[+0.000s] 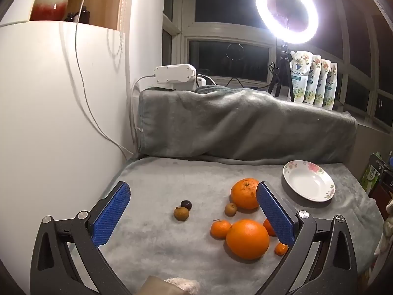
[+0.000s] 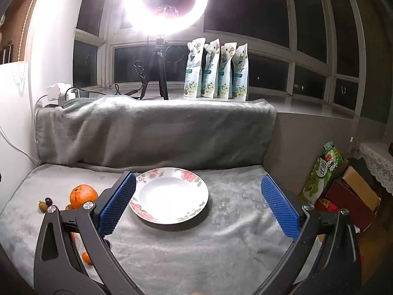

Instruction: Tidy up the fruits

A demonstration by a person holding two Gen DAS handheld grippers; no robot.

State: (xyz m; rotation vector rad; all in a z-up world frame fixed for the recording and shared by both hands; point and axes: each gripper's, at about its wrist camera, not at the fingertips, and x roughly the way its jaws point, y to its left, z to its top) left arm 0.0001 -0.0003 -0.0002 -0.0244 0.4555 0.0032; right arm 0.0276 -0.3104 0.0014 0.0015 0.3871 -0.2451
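Fruits lie loose on the grey blanket [image 1: 159, 241]. A big smooth orange [image 1: 247, 239] sits nearest, with a bumpy orange [image 1: 244, 193] behind it. A small tangerine [image 1: 220, 228] touches the big orange's left side. Two brown longans [image 1: 181, 213] [image 1: 230, 209] and a dark round fruit [image 1: 186, 204] lie further left. My left gripper [image 1: 194, 191] hangs open above them, holding nothing; its right finger hides part of two more small orange fruits. An empty flowered plate [image 2: 172, 194] lies between the fingers of my right gripper [image 2: 199, 183], which is open and holds nothing.
A blanket-covered ledge [image 2: 152, 132] rises behind the surface. On the sill stand a ring light on a tripod [image 2: 164, 2] and several refill pouches [image 2: 216, 71]. A white cabinet [image 1: 49, 123] walls the left side. Boxes and a green bag [image 2: 321, 172] crowd the right edge.
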